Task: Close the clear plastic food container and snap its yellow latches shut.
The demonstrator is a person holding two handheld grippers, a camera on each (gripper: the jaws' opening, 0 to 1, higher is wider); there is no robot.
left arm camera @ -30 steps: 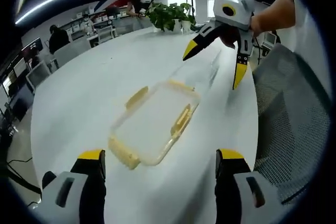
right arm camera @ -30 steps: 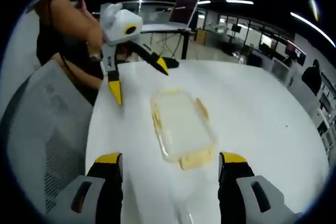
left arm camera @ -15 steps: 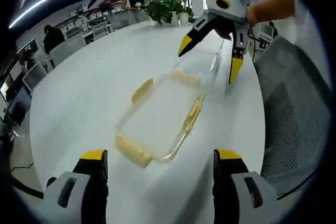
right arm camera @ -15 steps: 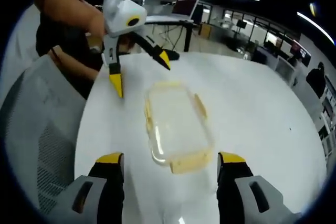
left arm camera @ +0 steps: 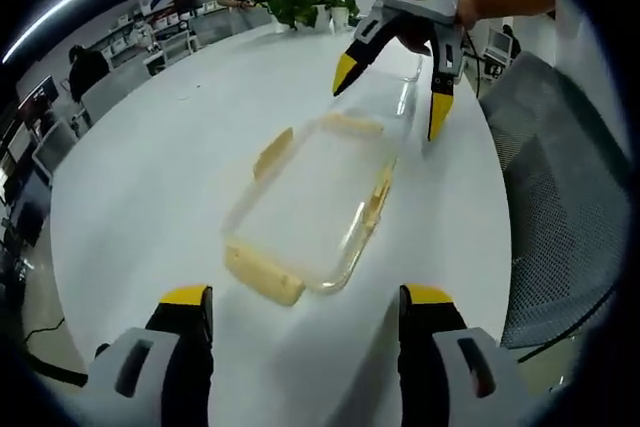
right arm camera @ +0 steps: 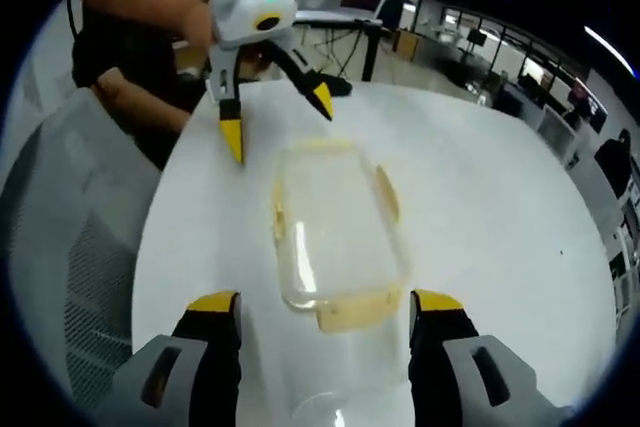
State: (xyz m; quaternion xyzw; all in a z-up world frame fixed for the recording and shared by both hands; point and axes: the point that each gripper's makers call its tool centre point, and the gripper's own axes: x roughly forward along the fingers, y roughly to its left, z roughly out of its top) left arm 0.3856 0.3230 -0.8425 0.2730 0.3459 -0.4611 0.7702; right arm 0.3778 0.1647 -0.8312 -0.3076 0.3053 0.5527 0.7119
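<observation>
The clear container (left arm camera: 318, 202) lies flat near the edge of the white bench (left arm camera: 150, 177), lid seemingly resting on it, its yellow latches (left arm camera: 264, 276) splayed outward rather than folded down, so closing is not finished. The left claw (left arm camera: 300, 317) sits wide and empty at one short end; the right claw (right arm camera: 312, 322) is likewise wide and empty at the opposite end, seen from the left gripper view hovering above the far rim. To do this well, first press the lid square with both claws at opposite ends so it does not skate on the smooth top, then pinch each latch down against the wall, bracing the opposite side meanwhile.
</observation>
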